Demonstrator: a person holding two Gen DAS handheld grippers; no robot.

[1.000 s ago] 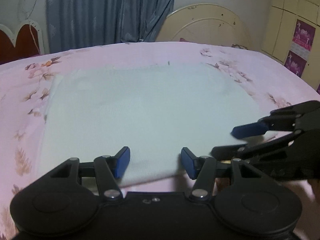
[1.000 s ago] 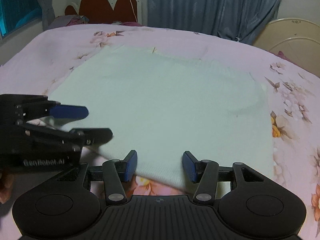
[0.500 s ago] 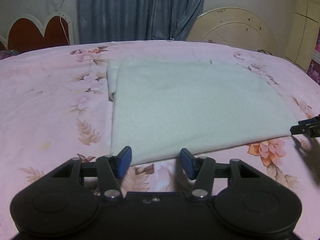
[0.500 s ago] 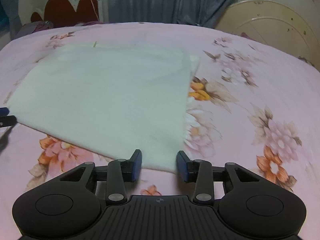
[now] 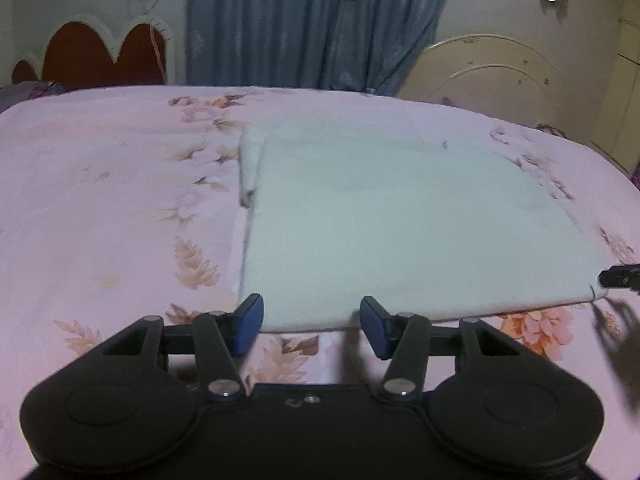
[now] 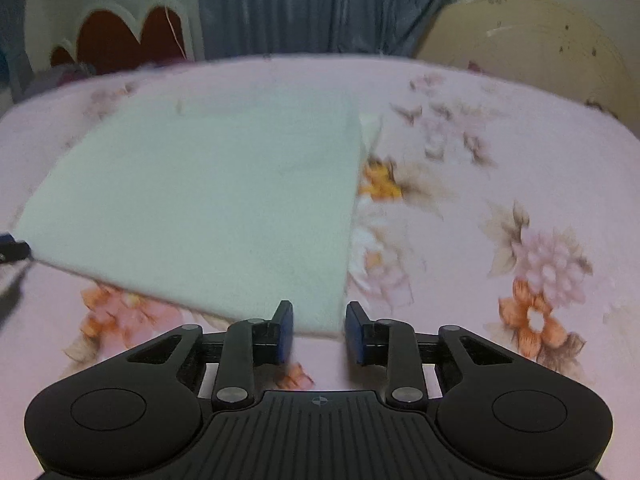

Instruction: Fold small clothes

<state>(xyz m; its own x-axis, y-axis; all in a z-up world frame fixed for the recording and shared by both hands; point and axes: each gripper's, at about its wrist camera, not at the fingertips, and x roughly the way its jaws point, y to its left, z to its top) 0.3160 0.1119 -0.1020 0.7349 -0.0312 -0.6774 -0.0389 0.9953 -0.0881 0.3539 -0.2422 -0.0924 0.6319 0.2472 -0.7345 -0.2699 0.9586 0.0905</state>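
A pale white-green garment lies flat and folded on the pink floral bed; it also shows in the right wrist view. My left gripper is open, its blue pads on either side of the garment's near left corner, at its edge. My right gripper is open, its pads on either side of the garment's near right corner. The tip of the right gripper shows at the garment's right corner in the left wrist view. The left gripper's tip shows at the far left in the right wrist view.
The pink floral bedsheet spreads around the garment. A red heart-shaped headboard, blue curtains and a cream rounded board stand behind the bed.
Both grippers moved apart from the garment's middle front edge to its two near corners. The garment's side edges have come into view. Both stayed open.
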